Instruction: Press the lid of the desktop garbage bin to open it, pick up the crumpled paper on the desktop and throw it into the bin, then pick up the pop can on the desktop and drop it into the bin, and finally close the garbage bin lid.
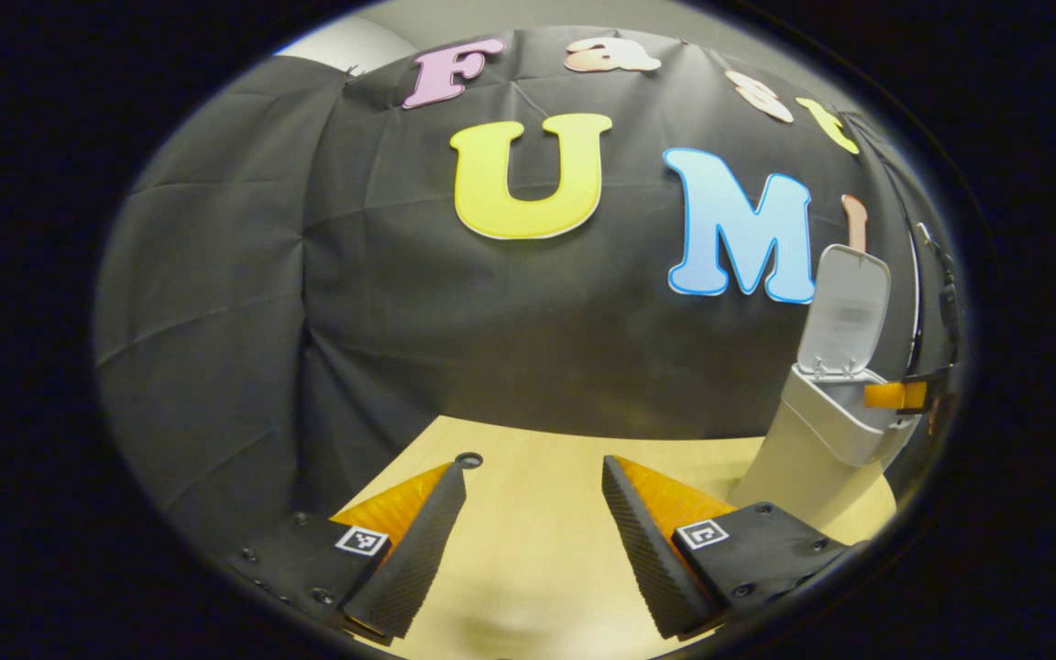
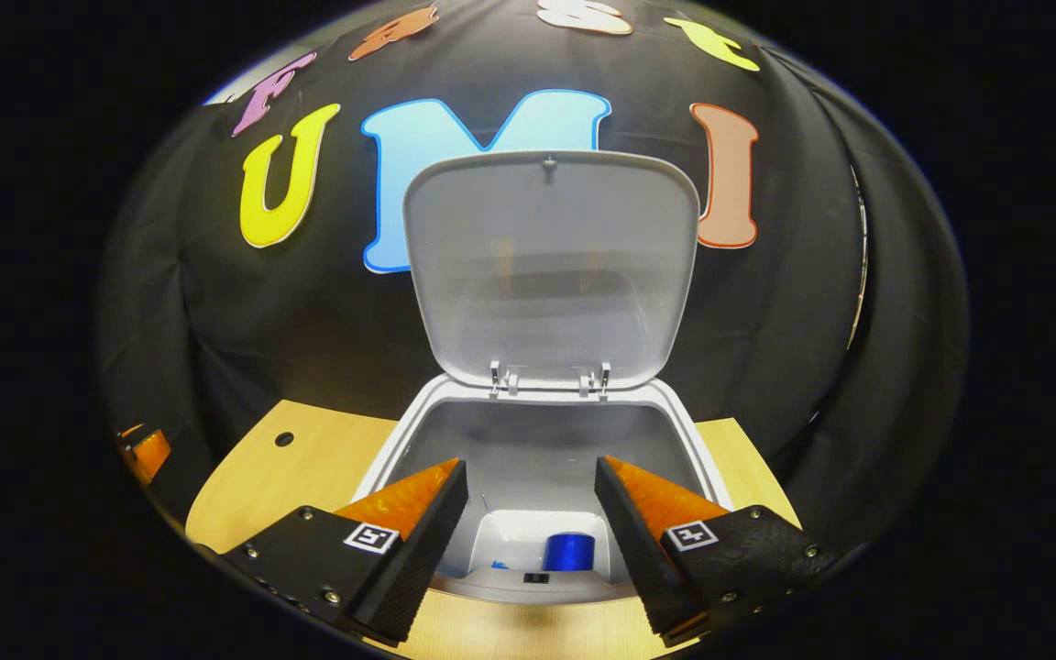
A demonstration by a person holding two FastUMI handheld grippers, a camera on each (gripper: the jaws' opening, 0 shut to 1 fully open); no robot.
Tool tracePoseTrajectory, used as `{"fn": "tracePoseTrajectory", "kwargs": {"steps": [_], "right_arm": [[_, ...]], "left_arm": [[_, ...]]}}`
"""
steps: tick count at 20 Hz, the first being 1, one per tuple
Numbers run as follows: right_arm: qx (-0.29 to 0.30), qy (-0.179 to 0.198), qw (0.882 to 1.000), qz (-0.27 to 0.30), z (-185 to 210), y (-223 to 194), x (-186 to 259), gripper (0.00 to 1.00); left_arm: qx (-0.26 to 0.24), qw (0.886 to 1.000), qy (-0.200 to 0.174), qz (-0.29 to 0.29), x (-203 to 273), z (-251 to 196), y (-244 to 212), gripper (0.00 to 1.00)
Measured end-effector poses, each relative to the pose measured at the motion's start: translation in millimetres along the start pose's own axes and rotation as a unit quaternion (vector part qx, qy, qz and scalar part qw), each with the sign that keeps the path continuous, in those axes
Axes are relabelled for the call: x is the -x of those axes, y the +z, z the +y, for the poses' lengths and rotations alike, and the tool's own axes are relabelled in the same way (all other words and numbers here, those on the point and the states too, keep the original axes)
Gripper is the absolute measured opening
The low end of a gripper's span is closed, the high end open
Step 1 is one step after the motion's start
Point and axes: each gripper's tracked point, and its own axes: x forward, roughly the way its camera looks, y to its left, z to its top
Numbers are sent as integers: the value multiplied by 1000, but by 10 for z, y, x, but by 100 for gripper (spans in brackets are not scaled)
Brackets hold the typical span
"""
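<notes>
So the bin (image 2: 542, 440) is sitting on the worktop (image 2: 262, 481) with its lid (image 2: 551, 266) flipped straight up against the booth wall, and looking down through the right gripper view there's a blue can (image 2: 569, 552) already lying at the bottom of it. I can't make out the crumpled paper for sure; there's a pale patch down there next to the can, but it could just be the bin's floor. The right tool (image 2: 528, 513) hangs just above the bin's opening with its fingers spread apart and nothing between them. The left tool (image 1: 533, 522) is off to the side over bare worktop, also spread wide and empty, with the bin standing near it on its right. My read is that all that's left is closing the lid. What could go sideways: the lid stands fully upright, so whichever tool goes for it has to get behind or over the top edge and bring it down. Push too low near the hinges (image 2: 551, 378) and it probably won't swing, and a hard shove could just slide or tip the whole bin, since it looks tall, narrow and light. Also, if the lid latches by a press, a soft tap might leave it springing back up.
</notes>
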Motion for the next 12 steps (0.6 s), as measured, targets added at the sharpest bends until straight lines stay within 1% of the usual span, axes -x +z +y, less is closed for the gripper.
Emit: {"fn": "tracePoseTrajectory", "kwargs": {"steps": [3, 4, 5, 7, 11, 12], "right_arm": [[-10, -2, 1000, -11, 3, 90, 74, 90], [-13, -2, 1000, -14, 4, 108, 91, 90], [-16, -2, 1000, -16, 11, 125, 107, 90], [-17, -1, 1000, -16, 25, 175, 150, 90], [-10, -3, 999, -44, 19, 496, 233, 90], [-9, -4, 999, -53, 14, 595, 252, 90]], "left_arm": [[-3, 1000, -4, -4, 51, -2, 19, 100], [-5, 1000, -5, -5, 66, -11, 20, 98], [-7, 1000, -7, -6, 85, -19, 19, 100], [-8, 1000, -12, -8, 114, -36, 41, 98], [-7, 1000, -15, -10, 174, -29, 51, 98], [-6, 1000, -16, -10, 184, -28, 50, 100]]}}
